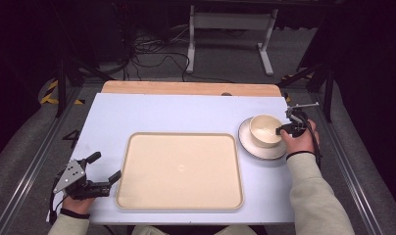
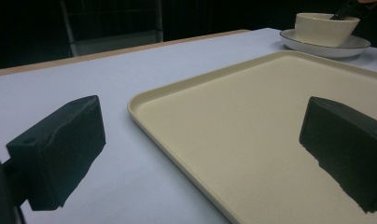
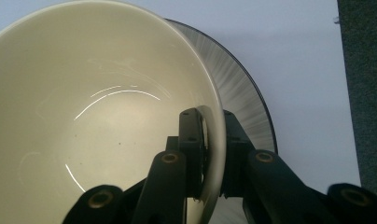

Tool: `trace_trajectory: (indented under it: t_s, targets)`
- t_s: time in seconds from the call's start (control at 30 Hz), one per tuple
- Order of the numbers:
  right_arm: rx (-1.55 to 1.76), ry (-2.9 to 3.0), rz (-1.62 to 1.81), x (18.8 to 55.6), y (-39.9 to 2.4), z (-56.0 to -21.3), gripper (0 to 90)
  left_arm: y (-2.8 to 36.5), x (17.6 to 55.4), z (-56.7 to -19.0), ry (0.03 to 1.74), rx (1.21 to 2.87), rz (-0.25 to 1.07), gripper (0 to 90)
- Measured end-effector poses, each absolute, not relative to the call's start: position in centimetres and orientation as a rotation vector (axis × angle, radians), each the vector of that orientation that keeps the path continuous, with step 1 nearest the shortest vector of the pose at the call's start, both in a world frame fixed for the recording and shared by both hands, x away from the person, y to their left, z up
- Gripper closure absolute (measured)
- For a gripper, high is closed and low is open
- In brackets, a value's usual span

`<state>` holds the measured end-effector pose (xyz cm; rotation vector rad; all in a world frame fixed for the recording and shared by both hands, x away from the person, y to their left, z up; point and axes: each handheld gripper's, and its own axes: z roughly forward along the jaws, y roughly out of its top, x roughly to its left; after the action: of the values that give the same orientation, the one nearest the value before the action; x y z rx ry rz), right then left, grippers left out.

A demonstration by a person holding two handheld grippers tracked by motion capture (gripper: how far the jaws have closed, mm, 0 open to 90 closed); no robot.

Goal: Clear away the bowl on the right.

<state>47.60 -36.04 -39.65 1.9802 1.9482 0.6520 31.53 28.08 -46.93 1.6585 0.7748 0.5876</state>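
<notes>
Surface: table (image 1: 152, 115) with a pale blue-white top; a wooden strip (image 1: 191, 88) runs along its far edge.
Centre: cream tray (image 1: 180, 170), rectangular with rounded corners and a raised rim, lying flat on the table, nearer the front edge than the wooden strip.
Right side: plate (image 1: 248, 145), pale with a dark rim, lying flat on the table just beside the tray's far right corner, apart from it.
Left side: bare tabletop between the tray and the left edge.
</notes>
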Motion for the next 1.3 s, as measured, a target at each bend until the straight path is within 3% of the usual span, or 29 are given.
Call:
trace_trajectory:
  t_s: [0.6, 1.3]
  targets:
    - [2.013, 1.882, 0.689, 46.9, -35.2, -38.0, 83.6, 28.1, 31.6, -46.9, 0.776, 1.658, 0.589, 0.9]
    - [2.002, 1.865, 0.733, 46.0, -34.4, -33.8, 83.5, 28.1, 31.6, -46.9, 0.774, 1.658, 0.585, 0.9]
